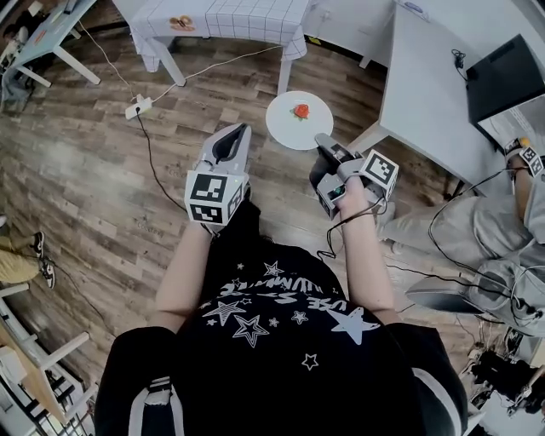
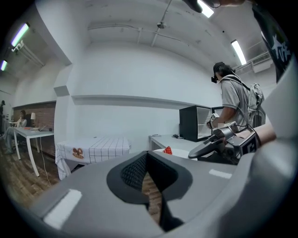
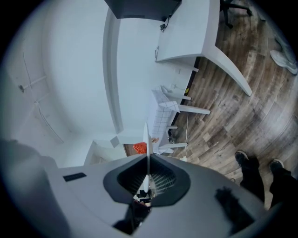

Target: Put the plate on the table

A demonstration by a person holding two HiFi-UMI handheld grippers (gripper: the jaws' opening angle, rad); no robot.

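Observation:
A round white plate [image 1: 294, 123] with a small red piece of food [image 1: 301, 111] on it hangs level above the wooden floor. My right gripper [image 1: 322, 140] is shut on the plate's near rim. In the right gripper view the plate [image 3: 146, 135] runs edge-on as a thin white line between the jaws, the red food [image 3: 140, 148] beside it. My left gripper [image 1: 232, 133] is held beside it on the left, apart from the plate, jaws together and empty [image 2: 147, 155]. A table with a checked cloth [image 1: 247, 19] stands ahead.
A white desk [image 1: 426, 81] with a laptop [image 1: 507, 72] stands at the right, a seated person [image 1: 511, 247] beside it. A power strip [image 1: 138, 106] and cable lie on the floor. Another person [image 2: 233, 104] stands by a black cabinet [image 2: 195, 123].

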